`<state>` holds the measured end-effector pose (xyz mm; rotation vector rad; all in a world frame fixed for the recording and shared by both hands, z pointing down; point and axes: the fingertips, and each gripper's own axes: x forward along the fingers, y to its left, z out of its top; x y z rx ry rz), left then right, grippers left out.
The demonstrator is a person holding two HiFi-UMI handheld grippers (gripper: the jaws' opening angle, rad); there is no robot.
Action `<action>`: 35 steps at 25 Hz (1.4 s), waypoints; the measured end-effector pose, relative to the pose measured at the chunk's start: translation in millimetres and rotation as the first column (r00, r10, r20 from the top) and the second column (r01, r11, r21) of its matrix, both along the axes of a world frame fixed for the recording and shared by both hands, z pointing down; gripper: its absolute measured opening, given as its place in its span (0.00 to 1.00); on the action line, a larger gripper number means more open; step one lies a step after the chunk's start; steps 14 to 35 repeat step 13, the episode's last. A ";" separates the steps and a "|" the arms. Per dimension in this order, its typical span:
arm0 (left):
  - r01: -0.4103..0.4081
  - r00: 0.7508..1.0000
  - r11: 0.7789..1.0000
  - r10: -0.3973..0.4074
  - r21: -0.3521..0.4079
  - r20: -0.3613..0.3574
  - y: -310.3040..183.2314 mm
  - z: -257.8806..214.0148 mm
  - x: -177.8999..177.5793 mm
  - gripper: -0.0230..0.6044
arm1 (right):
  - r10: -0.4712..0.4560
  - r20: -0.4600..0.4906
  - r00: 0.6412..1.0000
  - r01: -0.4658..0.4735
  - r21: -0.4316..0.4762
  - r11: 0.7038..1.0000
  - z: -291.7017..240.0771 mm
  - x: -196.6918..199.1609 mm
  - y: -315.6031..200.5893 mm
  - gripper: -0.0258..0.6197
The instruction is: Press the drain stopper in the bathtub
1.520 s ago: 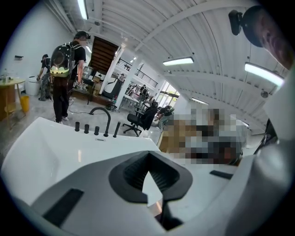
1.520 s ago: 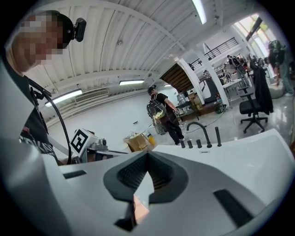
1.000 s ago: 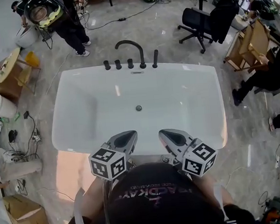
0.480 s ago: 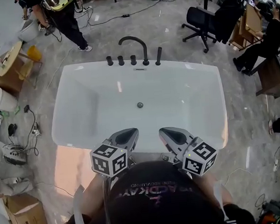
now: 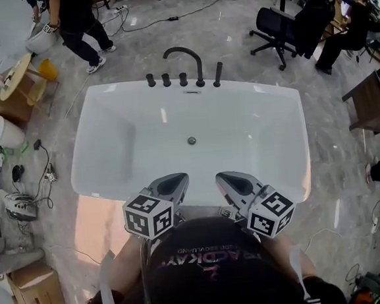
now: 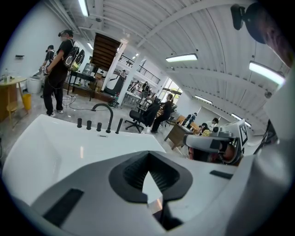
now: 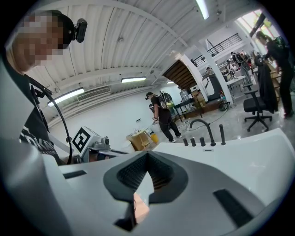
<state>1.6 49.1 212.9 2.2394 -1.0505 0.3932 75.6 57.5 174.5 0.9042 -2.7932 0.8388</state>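
Head view of a white freestanding bathtub (image 5: pixel 111 155), with a black arched faucet (image 5: pixel 183 62) and its handles on the far rim at upper centre. The drain stopper (image 5: pixel 191 140) is the small round metal disc at mid-frame on the tub floor, below the faucet. From this height it cannot be told whether it sits raised or pressed down. The left tongs (image 5: pixel 171 182) and right tongs (image 5: pixel 235 182) lie side by side at lower centre, over the near rim. Both point towards the drain and are well apart from it. Each gripper view shows its ribbed pads brought together at the tip with nothing held between them, only a diamond-shaped gap behind. Neither view shows the stopper. The arrangement fits two stages: tongs poised at the rim ahead of a press, or drawn back to the rim after one. Any press would call for one closed tip carried forward and down into the basin and set squarely on the disc.
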 end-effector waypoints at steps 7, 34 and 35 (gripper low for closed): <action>-0.003 1.000 1.000 0.003 0.003 0.003 0.1 -2.3 3.4 0.04 | 0.000 0.000 1.000 0.000 -0.002 1.000 -1.1 2.6 0.1 0.06; -0.012 1.000 1.000 0.012 0.000 0.003 2.9 -0.8 5.3 0.04 | 0.009 0.002 1.000 -0.009 -0.006 1.000 1.0 4.3 2.7 0.06; -0.012 1.000 1.000 0.012 0.000 0.003 2.9 -0.8 5.3 0.04 | 0.009 0.002 1.000 -0.009 -0.006 1.000 1.0 4.3 2.7 0.06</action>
